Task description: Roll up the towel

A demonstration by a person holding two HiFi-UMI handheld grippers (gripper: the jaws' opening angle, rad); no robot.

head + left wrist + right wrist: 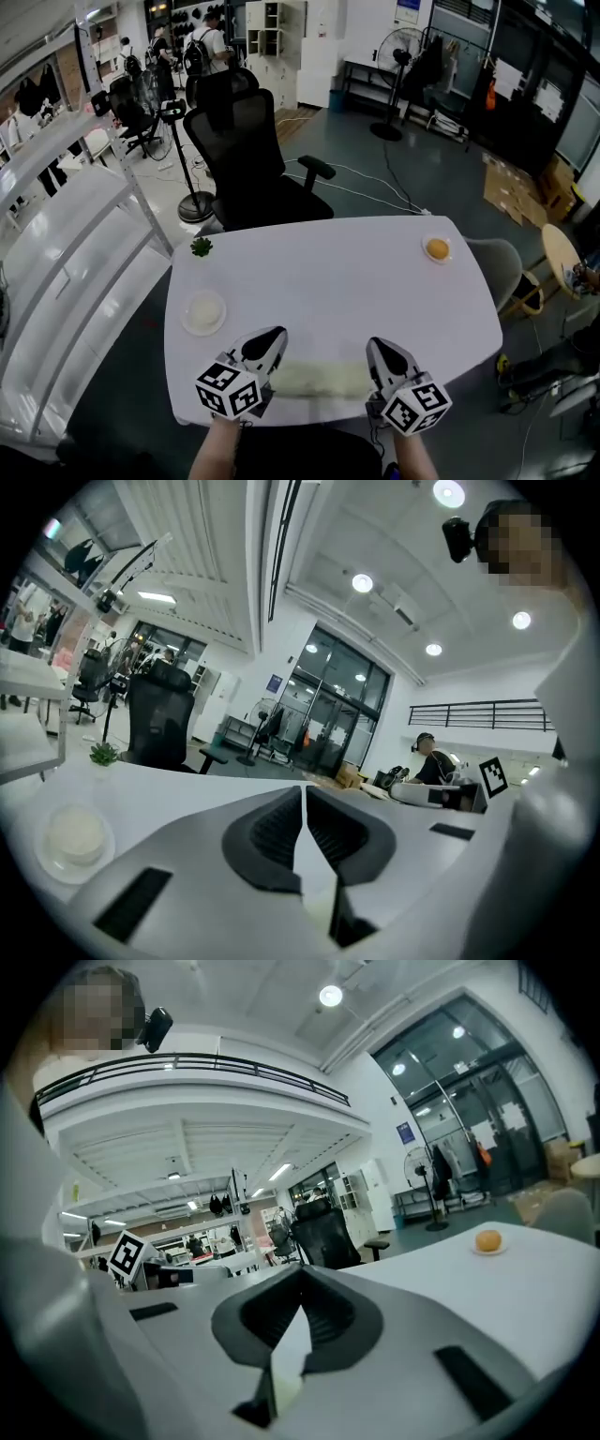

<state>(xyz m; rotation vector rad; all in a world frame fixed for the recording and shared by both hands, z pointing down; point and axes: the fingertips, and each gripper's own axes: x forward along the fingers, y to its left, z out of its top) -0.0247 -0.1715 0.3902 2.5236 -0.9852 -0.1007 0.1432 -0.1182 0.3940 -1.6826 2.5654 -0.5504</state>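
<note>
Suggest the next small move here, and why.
Probably carry both grippers forward and down, laying the pinched edge over the towel to start the roll: left gripper and right gripper each clamp the towel, which lies unrolled between them at the white table's near edge.

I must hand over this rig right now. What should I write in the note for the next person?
Grippers: the left hand-held gripper is shut on the left part of the towel; the right hand-held gripper is shut on its right part.
Towel: a pale strip stretched between them, at the near edge of the white table.
Done: both sides gripped.
Left: all the rolling; no roll shows yet.
</note>
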